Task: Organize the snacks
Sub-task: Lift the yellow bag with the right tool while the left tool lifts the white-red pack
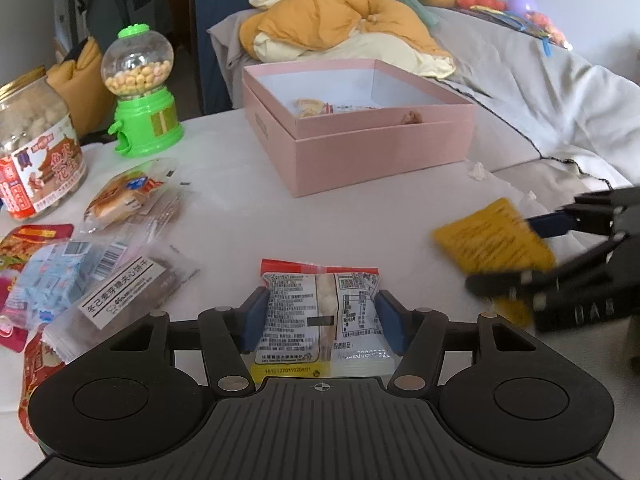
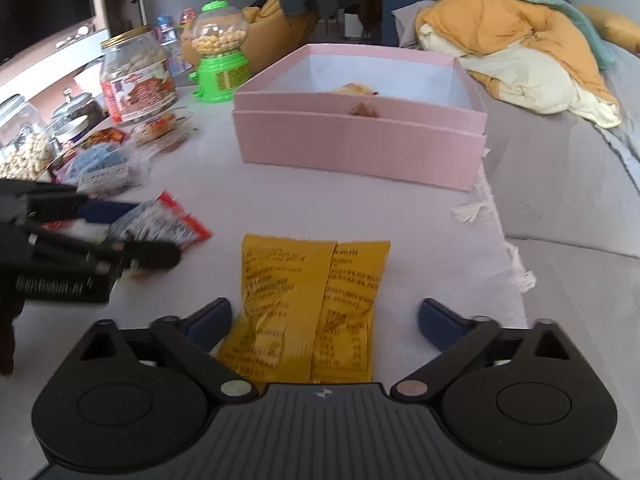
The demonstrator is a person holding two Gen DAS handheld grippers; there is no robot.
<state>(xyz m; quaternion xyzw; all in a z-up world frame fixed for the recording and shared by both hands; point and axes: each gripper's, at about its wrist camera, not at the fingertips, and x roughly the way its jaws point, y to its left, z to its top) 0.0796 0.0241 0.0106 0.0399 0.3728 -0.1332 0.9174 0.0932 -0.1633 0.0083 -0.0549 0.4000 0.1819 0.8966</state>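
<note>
- Snacks lie loose at the table's left: a jar, a green candy dispenser, wrapped packets.
- The left hand-held gripper has its blue pads against a white-and-red snack packet.
- The pink box stands behind.
- The right hand-held gripper straddles a yellow packet, jaws wide, right pad apart.

Orange & cream quilt heaped on grey sofa; purple ball behind.
</note>
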